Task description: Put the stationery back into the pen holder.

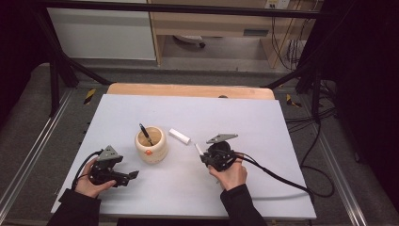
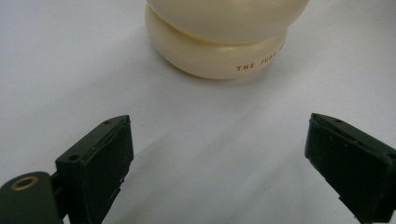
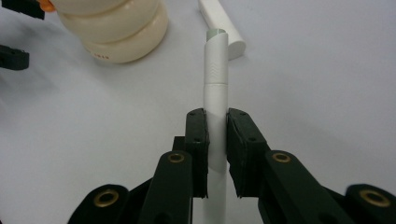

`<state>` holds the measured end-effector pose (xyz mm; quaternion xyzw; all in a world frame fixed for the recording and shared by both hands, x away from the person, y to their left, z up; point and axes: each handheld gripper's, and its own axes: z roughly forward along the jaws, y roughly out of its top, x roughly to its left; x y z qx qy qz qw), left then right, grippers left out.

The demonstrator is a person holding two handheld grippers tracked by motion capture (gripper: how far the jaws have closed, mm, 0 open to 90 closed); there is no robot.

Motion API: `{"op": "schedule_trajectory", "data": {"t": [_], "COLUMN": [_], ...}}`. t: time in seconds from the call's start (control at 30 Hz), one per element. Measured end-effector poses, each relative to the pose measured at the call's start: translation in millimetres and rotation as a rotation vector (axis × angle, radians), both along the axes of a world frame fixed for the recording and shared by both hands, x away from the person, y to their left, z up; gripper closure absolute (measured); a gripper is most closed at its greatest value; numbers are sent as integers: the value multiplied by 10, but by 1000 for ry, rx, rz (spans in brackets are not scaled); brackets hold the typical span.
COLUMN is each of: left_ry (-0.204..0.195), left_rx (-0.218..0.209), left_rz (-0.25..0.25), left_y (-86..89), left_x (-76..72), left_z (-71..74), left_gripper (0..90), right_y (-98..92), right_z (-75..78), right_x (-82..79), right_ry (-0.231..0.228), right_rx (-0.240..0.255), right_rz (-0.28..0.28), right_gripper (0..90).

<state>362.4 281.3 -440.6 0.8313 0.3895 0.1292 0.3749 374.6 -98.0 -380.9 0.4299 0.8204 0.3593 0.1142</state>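
White pen stands clamped between the right gripper fingers; left gripper fingers gape empty.

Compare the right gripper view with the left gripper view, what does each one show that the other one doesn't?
The right gripper view alone: the right gripper shut on a white pen, and another white pen lying on the table beyond it. The left gripper view alone: the left gripper with jaws wide apart and nothing between them, plus red lettering readable on the holder. Both: the cream pen holder and the white table surface.
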Motion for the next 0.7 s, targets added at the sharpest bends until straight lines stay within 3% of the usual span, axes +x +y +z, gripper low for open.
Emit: {"op": "schedule_trajectory", "data": {"t": [0.3, 0.7], "left_ry": [1, 2], "left_rx": [1, 1], "left_rz": [-1, -1], "left_y": [0, 0], "left_x": [1, 3], "left_z": [-1, -5], "left_gripper": [79, 79], "right_y": [-16, 28], "right_z": [183, 365], "right_x": [-15, -26], "right_ry": [-83, -274], "right_rx": [82, 284], "right_rz": [18, 10], "right_gripper": [793, 792]}}
